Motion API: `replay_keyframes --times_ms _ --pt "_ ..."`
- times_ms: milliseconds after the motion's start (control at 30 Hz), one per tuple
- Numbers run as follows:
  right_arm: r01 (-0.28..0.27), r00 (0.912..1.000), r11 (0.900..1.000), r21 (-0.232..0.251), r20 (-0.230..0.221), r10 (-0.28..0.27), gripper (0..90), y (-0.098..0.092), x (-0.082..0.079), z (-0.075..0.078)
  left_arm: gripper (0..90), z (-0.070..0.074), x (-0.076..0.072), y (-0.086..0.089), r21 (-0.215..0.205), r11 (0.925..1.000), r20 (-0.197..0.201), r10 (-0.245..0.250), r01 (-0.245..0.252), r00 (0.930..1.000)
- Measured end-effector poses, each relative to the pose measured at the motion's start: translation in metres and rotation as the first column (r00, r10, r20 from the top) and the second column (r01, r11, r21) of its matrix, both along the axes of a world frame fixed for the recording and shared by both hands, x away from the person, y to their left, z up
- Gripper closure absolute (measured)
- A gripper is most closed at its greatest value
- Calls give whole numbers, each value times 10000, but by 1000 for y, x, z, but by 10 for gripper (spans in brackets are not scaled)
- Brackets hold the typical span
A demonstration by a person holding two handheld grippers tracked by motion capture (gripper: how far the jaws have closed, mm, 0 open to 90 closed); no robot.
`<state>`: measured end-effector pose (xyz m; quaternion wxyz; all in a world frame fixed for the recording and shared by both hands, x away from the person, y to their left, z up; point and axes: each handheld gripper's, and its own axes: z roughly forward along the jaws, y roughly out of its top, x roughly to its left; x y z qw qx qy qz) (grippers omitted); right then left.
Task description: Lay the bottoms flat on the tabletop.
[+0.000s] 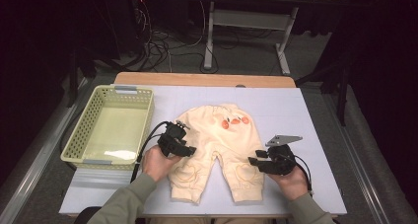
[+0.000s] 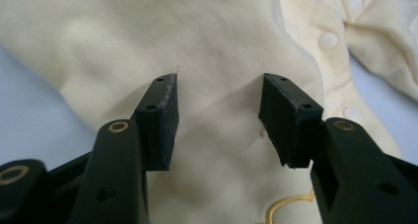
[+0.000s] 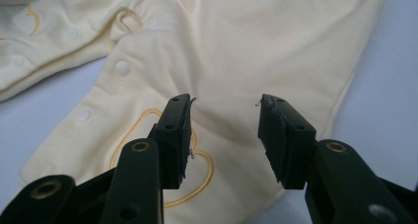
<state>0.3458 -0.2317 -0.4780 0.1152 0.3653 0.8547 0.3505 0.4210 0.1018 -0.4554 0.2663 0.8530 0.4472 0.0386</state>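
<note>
- Your left tongs (image 1: pixel 190 150) sit over the left leg of the cream baby trousers (image 1: pixel 217 135), jaws spread with bare fabric between them and nothing pinched.
- In the left gripper view those tongs (image 2: pixel 218 118) look down on smooth pale cloth; the pads stand clear of each other, and a snap button (image 2: pixel 328 39) shows on the inner seam up to the right.
- Your right tongs (image 1: pixel 254 161) lie at the outer edge of the right leg, near its cuff, also spread and gripping nothing.
- In the right gripper view those tongs (image 3: pixel 224 135) frame the cloth, with a yellow stitched outline (image 3: pixel 162 160) on the leg beside and under the near pad.
- The trousers lie flat in the middle of the worktop (image 1: pixel 305 115), waistband away from you, both legs pointing toward you, an orange print (image 1: pixel 235 121) near the waist.
- A pale green basket (image 1: pixel 88 115) stands on the worktop's left side, well apart from the trousers; you can see nothing inside it.
- Your hands (image 1: pixel 156 164) hold each tool from the near edge.
</note>
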Motion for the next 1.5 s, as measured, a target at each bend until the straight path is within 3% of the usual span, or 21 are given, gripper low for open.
replay_keyframes --times_ms 67,233,400,500,600,633,867,1133,1233,1333,1433,1500 --pt "11 10000 10000 6 -20 -10 564 0 0 0 479 -4 -4 -2 168 9998 -22 -92 92 10000" --pt "41 10000 10000 -29 -34 -41 567 0 0 0 500 -13 -13 -4 -28 9995 -188 -309 309 9993" --pt "274 9996 9996 67 -61 -274 595 -5 3 0 660 -25 -22 -4 -313 9989 -272 -368 359 9990" --pt "457 9989 9989 -45 -113 -457 708 -8 5 -2 769 -33 -27 -5 -170 9986 -306 -503 498 9983" --pt "464 9986 9988 -168 -255 -468 856 -8 8 -5 811 -39 -31 -7 -226 9982 -212 -567 562 9982" --pt "464 9986 9988 -168 -255 -468 856 -8 8 -5 817 -39 -31 -7 -226 9982 -212 -567 562 9982" --pt "87 9978 9961 -877 -653 -144 900 8 9 -15 826 -42 -36 -11 119 9957 364 -920 917 9951" --pt "-424 9944 9927 -1128 -1008 310 900 15 12 -17 832 -42 -36 -10 -94 9940 114 -1085 1086 9940" --pt "-609 9953 9866 -1514 -834 486 900 19 10 -15 857 -41 -36 -8 -192 9928 -42 -1185 1184 9929" --pt "-643 9931 9881 -1396 -1062 497 900 18 8 -15 849 -41 -39 -5 -322 9916 -132 -1261 1257 9919" --pt "-844 9912 9860 -1438 -1135 683 876 21 3 -14 755 -41 -44 -3 -323 9898 -207 -1393 1386 9900" --pt "-984 9896 9842 -1473 -1183 812 812 22 -1 -14 679 -40 -46 -1 -361 9888 -266 -1458 1448 9890"
